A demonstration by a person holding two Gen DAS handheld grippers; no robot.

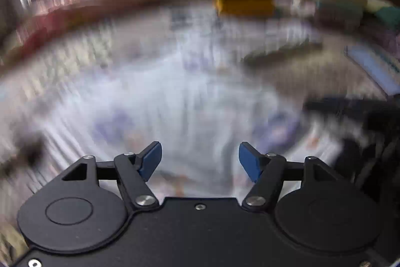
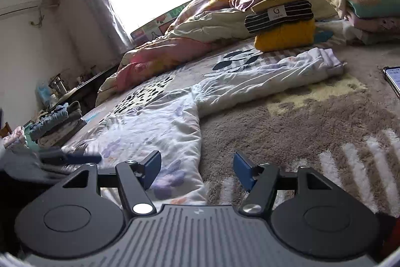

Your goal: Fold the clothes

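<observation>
White printed garment on the bed, unfolded

White long-sleeved top [image 2: 160, 124] w/ faint purple & orange print, wrinkled, lying flat on the bed; one sleeve [image 2: 270, 76] stretched out straight to the far right, striped cuff at its end. Left-wrist view shows it [image 1: 180, 101] only as blur.

Left wrist view motion-blurred: white garment [image 1: 190, 96] print unreadable; phone [image 2: 393, 79] cut by right edge

- Your left gripper [image 1: 200, 162]: matte black body, blue pads [image 1: 151, 159], silver pivot screws, two round embossed discs.
- Your right gripper [image 2: 197, 170]: same black linkage, blue pads [image 2: 152, 167], ribbed grey centre plate at lower frame.
</observation>
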